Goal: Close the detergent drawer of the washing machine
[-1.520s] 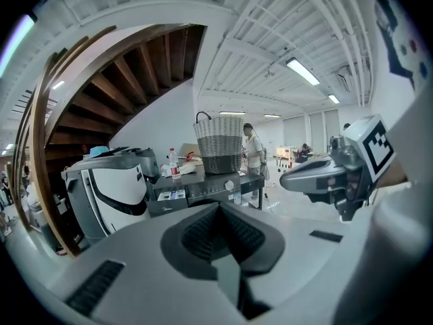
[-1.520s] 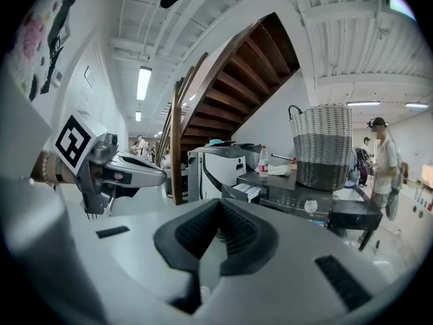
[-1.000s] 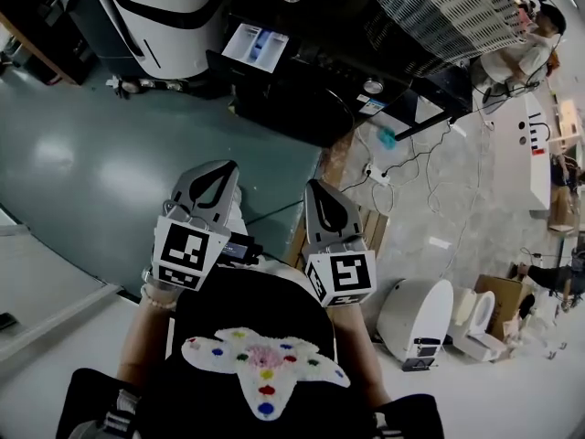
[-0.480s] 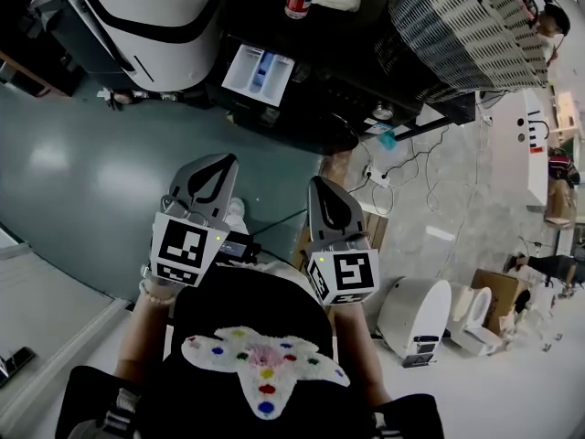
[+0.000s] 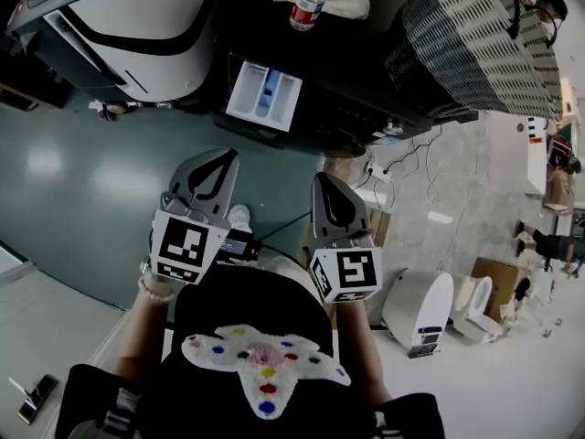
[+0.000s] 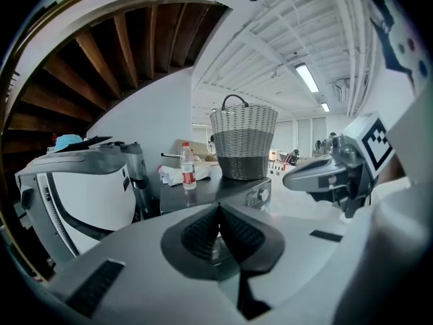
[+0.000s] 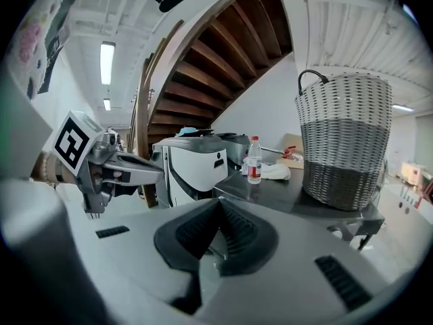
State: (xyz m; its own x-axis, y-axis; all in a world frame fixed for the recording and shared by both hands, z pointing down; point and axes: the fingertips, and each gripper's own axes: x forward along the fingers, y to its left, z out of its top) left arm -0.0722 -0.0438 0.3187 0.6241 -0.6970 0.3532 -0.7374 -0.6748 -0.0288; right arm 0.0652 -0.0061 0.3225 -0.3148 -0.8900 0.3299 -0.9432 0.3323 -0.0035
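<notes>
Washing machine top (image 7: 274, 189), dark, carrying three things.
A woven basket (image 7: 345, 141) stands at its right end in the right gripper view. Left of the basket and apart from it, a red-labelled bottle (image 7: 254, 160) stands upright. A crumpled white cloth (image 7: 277, 172) lies between the two, nearer the bottle.

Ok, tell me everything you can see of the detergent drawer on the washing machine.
The pale rectangular plastic detergent drawer stands pulled out from the front of the dark washing machine, at the left end in the head view. It is open-topped and split into lengthwise compartments; the middle one shows blue. It looks level, and nothing but the machine touches it.
</notes>
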